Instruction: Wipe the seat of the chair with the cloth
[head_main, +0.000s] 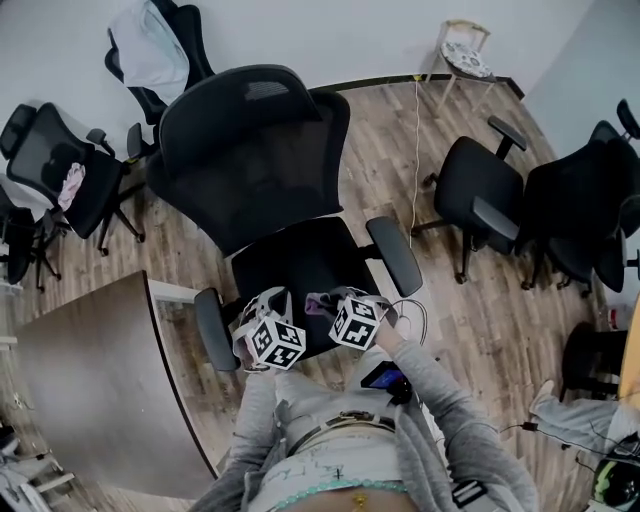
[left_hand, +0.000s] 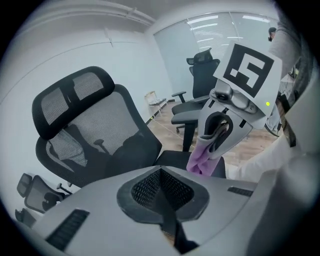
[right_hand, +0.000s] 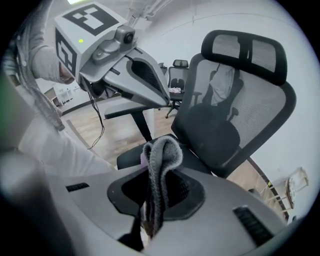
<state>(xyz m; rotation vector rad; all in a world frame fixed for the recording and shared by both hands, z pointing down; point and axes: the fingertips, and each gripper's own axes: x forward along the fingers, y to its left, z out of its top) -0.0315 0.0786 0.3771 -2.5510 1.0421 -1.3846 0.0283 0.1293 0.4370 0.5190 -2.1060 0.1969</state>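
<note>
Between the jaws of the right gripper (right_hand: 156, 200) a grey and lilac cloth (right_hand: 161, 155) is clamped, and it is held over the front part of the black seat (head_main: 300, 262) of the chair. The jaws of the left gripper (left_hand: 161, 192) are pressed together, empty. Black-and-white square markers (left_hand: 247, 67) are carried on both cubes. Beyond the jaws a wooden floor (head_main: 480, 300), pale walls (head_main: 330, 30) and other black chairs (head_main: 480, 195) are seen.

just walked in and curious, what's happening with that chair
A person stands at a black office chair with a hand-held gripper in each hand. The right hand-held gripper is shut on a purple-grey cloth, held over the front of the seat. The left hand-held gripper is shut and empty beside it.
</note>
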